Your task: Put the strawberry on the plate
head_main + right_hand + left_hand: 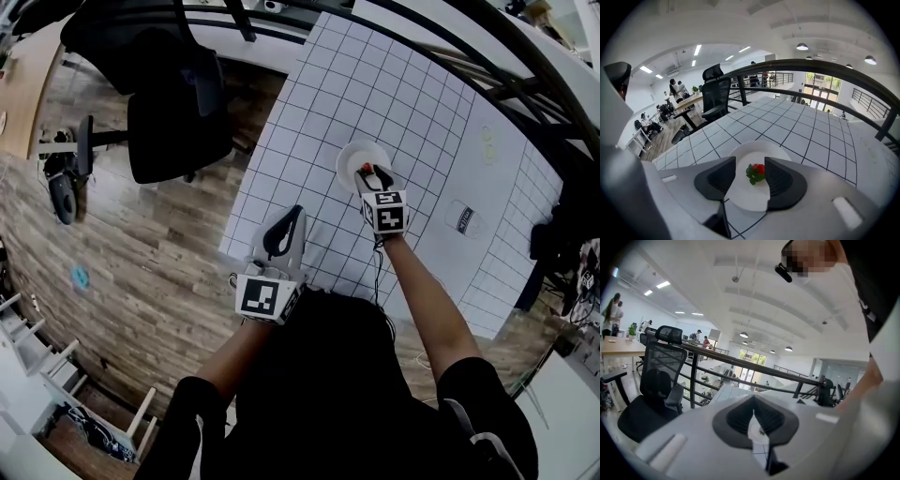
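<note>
Right fingers (785, 178) gape above the strawberry (758, 170) lying mid plate (742, 194); left fingers (736, 418) closed.

red strawberry (757, 171), green leaves, lying near centre of round white plate (742, 193)

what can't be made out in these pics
Head view: strawberry mostly hidden behind the right gripper; only a red speck shows.
Head view: small object on the table is too small to identify.
Left gripper view: table nearly all hidden by the left gripper's own fingers.
</note>
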